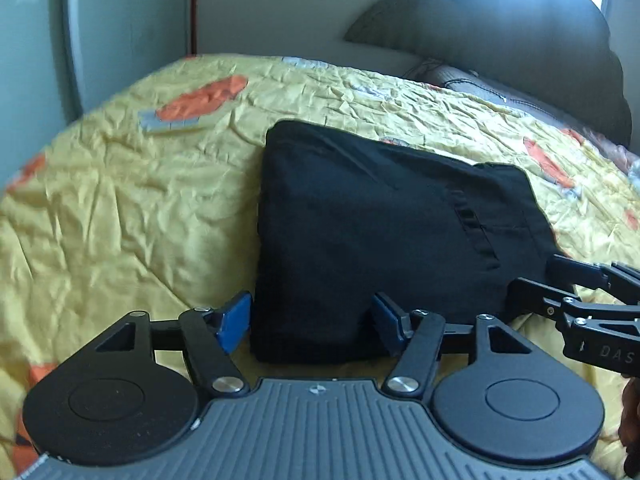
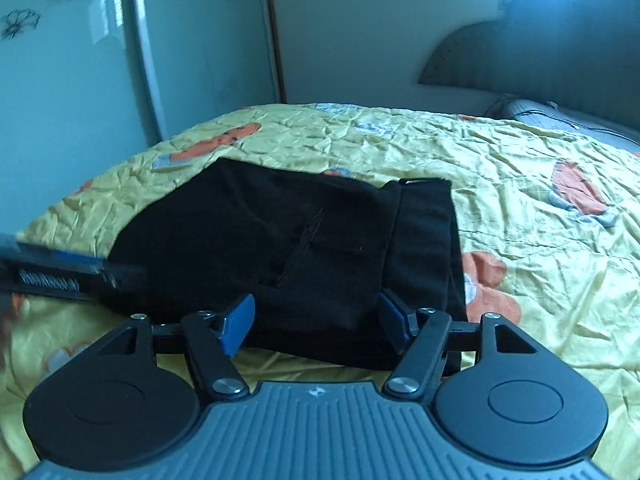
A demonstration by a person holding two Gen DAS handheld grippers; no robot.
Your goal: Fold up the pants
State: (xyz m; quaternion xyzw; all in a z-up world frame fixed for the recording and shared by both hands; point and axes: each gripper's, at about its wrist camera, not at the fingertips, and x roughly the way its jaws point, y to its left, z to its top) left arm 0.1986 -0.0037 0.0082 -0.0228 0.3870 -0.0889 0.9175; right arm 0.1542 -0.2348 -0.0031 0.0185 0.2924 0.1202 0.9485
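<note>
The black pants (image 1: 380,232) lie folded into a compact, roughly square packet on the yellow patterned bedspread (image 1: 120,208), toward the near side of the bed. The packet looks several layers thick along its near edge. In the right wrist view the waistband (image 2: 424,232) runs along the packet's right side, from near to far, so what long axis the packet has runs near to far and the folded bulk sits to the left of that band.

Both grippers sit at the packet's near edge, pointing across it toward the far side of the bed. The left gripper (image 1: 310,322) stands over the near left corner: its jaws are apart, with the corner of the cloth lying between the blue pads (image 1: 234,322) but not pinched, since bedspread shows beside the left pad. The right gripper (image 2: 316,324) stands over the near right part, beside the waistband, its jaws likewise spread with cloth between them and not pressed. Each gripper shows at the edge of the other's view, so the two are close side by side.

Neither gripper holds anything. Judging by the tidy packet, the folding seems finished or nearly so; any further fold would go from the near edge away toward the headboard (image 1: 500,36), and both hands are equally near to it.
</note>
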